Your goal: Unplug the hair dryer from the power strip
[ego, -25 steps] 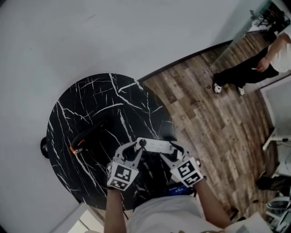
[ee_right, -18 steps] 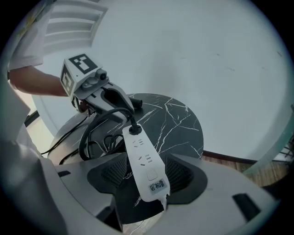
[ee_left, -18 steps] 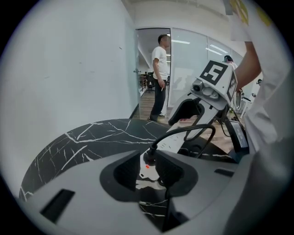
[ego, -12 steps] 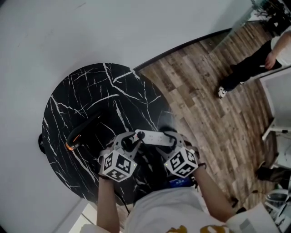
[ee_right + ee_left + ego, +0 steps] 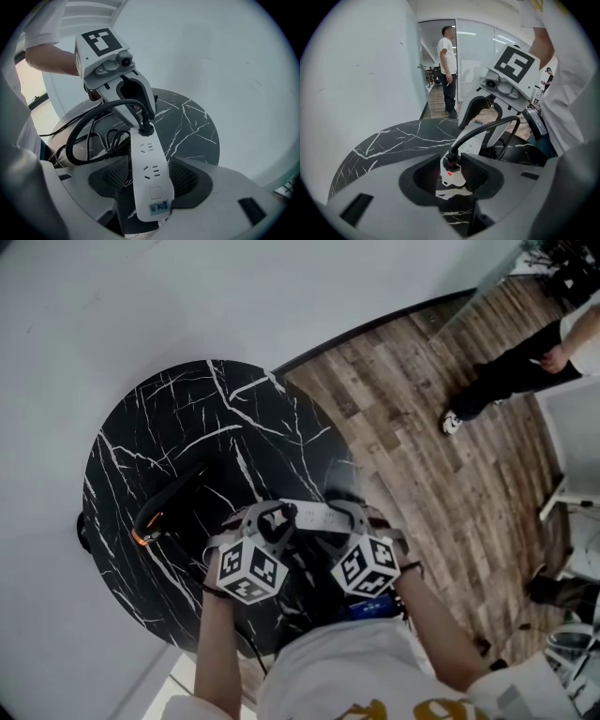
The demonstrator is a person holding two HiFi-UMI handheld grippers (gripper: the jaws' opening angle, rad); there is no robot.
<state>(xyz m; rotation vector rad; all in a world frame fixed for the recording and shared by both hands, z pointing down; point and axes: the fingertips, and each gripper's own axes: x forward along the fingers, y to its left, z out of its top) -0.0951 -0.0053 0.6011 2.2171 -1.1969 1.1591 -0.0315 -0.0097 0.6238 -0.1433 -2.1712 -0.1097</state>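
A white power strip (image 5: 317, 516) lies on the round black marble table (image 5: 169, 418) near its front edge. The hair dryer's black plug (image 5: 451, 161) sits in the strip's end socket beside a red light. My left gripper (image 5: 451, 174) straddles that end. Its jaws are opening, with a gap on the left of the plug. My right gripper (image 5: 151, 182) straddles the strip's other end (image 5: 152, 178). Its jaws are opening too, and the pads stand beside the strip's edges. The black hair dryer (image 5: 172, 506) with an orange mark lies on the table's left.
The dryer's black cable (image 5: 80, 133) loops across the table between the grippers and my body. A white wall curves round the table's left and far side. A person (image 5: 525, 367) stands on the wooden floor (image 5: 422, 437) to the right.
Both grippers have rolled and settled lower over the strip's two ends, and their jaws have spread wider. The strip and the dryer have not moved on the table.
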